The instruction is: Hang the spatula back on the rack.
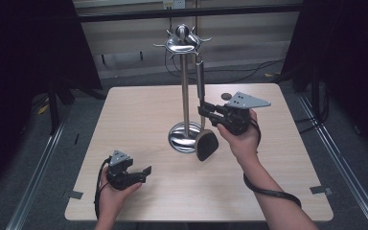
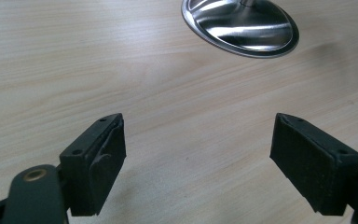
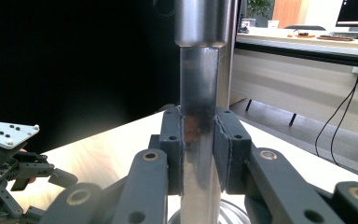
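right gripper (image 3: 198, 140) jaws clenched on utensil handle (image 3: 197, 135), utensil hanging from stand (image 1: 185, 96); left gripper (image 2: 198, 158) jaws released above table (image 2: 168, 116).

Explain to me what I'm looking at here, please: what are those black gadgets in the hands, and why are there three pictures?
There is no robot here. A person holds a hand-operated clamp with two black jaws in each hand. The big picture comes from a camera fixed above the wooden table, looking down. The other two come from small cameras riding on each clamp, looking along its jaws.

On the table stands a shiny metal utensil stand with hooks on top and a round base. A spatula with a metal handle and a black head hangs from it.

The right gripper is closed on the spatula's handle, a pad pressed on each side of it. The left gripper rests low near the table's front with its jaws wide apart, holding nothing; its camera sees bare wood and the stand's base.
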{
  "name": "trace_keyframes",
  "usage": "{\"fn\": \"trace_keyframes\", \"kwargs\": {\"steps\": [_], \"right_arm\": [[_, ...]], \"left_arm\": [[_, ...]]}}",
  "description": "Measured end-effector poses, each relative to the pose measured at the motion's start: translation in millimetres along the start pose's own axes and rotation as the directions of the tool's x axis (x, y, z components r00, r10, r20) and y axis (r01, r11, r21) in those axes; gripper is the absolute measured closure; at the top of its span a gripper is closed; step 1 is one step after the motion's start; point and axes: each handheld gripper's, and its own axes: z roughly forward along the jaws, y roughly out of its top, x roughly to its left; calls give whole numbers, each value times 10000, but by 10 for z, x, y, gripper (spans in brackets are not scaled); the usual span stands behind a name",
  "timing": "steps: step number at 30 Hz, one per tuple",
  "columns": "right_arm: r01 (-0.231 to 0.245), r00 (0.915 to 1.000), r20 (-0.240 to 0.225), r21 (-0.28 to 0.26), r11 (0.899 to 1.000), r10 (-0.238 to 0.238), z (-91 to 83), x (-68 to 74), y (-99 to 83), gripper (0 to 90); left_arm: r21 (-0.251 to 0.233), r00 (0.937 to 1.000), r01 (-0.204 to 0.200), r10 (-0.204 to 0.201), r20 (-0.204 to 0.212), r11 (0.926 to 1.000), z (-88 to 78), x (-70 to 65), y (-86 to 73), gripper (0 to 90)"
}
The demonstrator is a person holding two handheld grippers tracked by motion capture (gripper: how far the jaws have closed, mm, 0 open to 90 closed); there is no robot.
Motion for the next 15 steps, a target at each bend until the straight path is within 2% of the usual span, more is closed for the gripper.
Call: {"fn": "trace_keyframes", "kwargs": {"steps": [15], "right_arm": [[-75, 9998, 202, 106, 9999, 73, 27, 21, 13, 749]], "left_arm": [[17, 9999, -71, 71, 81, 10000, 67, -12, 45, 180]]}}
